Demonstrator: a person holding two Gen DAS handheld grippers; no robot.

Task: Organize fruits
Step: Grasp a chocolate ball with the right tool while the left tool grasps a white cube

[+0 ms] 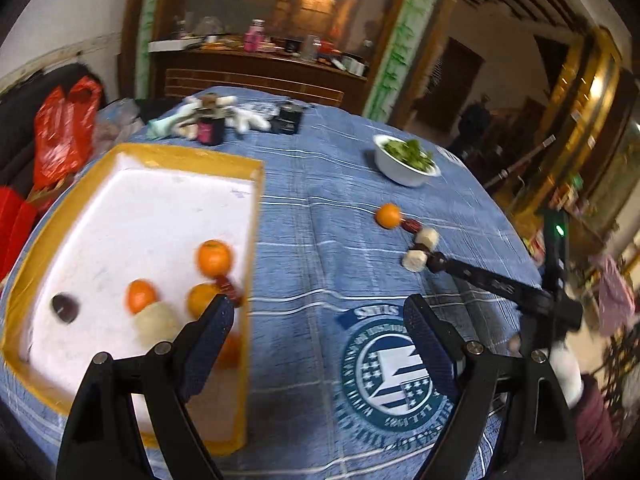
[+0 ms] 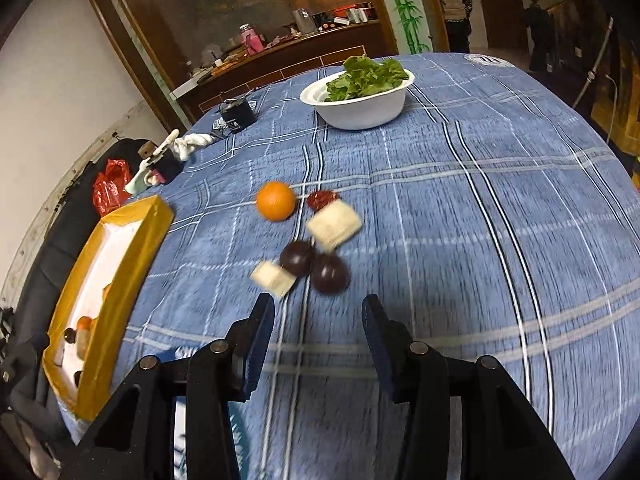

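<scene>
A white foam box (image 1: 132,216) with yellow-taped rim sits on the table's left; it also shows in the right wrist view (image 2: 120,268). Inside lie several oranges (image 1: 214,257), a red date (image 1: 230,286), a pale foam-wrapped fruit (image 1: 154,320) and a dark round fruit (image 1: 64,307). My left gripper (image 1: 320,320) is open and empty, just right of the box wall. On the cloth lie an orange (image 2: 276,201), a red date (image 2: 320,199), two pale foam-wrapped pieces (image 2: 334,224) and two dark purple fruits (image 2: 330,274). My right gripper (image 2: 318,316) is open and empty, just short of them; it also shows in the left wrist view (image 1: 436,260).
A white bowl of greens (image 2: 360,104) stands at the table's far side. White gloves (image 1: 248,118), a small dark jar (image 1: 210,130) and a black box (image 1: 286,120) lie at the far edge. Red bags (image 1: 64,132) sit beyond the table on the left.
</scene>
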